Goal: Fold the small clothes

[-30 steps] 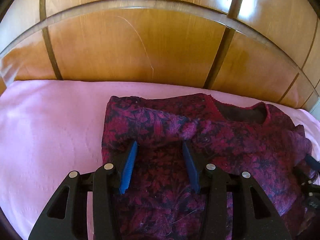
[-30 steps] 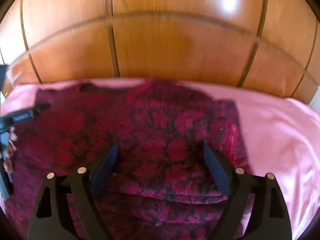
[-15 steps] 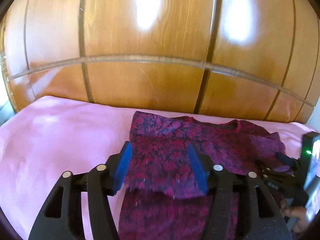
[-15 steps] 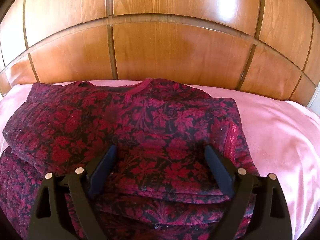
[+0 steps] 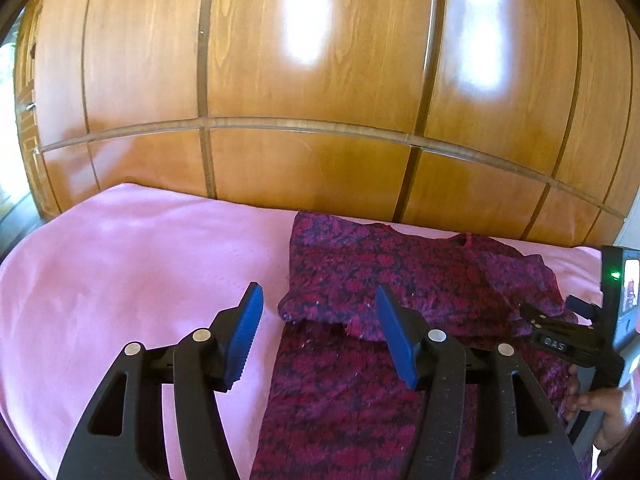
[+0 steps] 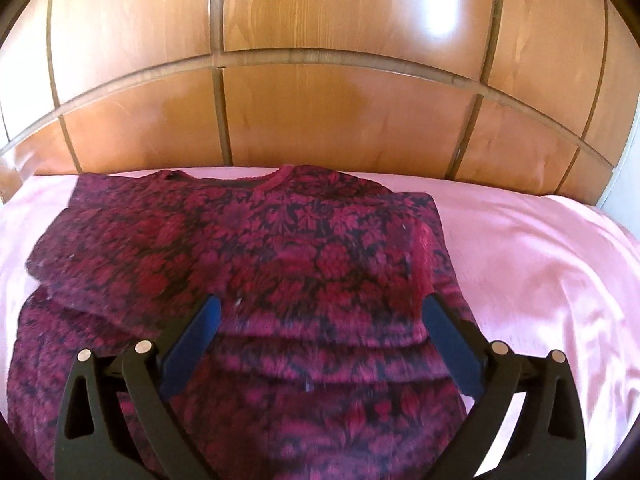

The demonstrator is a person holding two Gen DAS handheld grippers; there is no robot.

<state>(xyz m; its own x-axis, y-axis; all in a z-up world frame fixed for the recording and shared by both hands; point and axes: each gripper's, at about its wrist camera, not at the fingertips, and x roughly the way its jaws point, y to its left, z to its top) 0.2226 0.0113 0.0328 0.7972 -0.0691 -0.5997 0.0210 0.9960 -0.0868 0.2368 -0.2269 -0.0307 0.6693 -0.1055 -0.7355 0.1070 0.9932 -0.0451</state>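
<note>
A dark red floral top (image 6: 304, 264) lies flat on the pink sheet (image 6: 540, 280), neckline toward the wooden panel, with both sleeves folded in over its chest. My right gripper (image 6: 320, 306) hovers over the lower chest. Its jaws are opening wide and the pads do not press the fabric beneath. My left gripper (image 5: 318, 292) is raised over the top's (image 5: 400, 280) left edge and stands open, with nothing pinched. The folded left sleeve edge (image 5: 320, 312) lies loose below it. In the left wrist view my right gripper (image 5: 548, 308) shows at the far right.
A glossy wooden panelled wall (image 5: 304, 160) rises directly behind the bed. Pink sheet (image 5: 140, 272) spreads left of the top. A person's hand (image 5: 592, 404) holds the right gripper's handle at the right edge. Bright daylight enters at the far left (image 5: 8, 80).
My left gripper let go of the folded sleeve, widened, then drew back and upward away from the top. My right gripper pulled back a little and its jaws spread wider.
</note>
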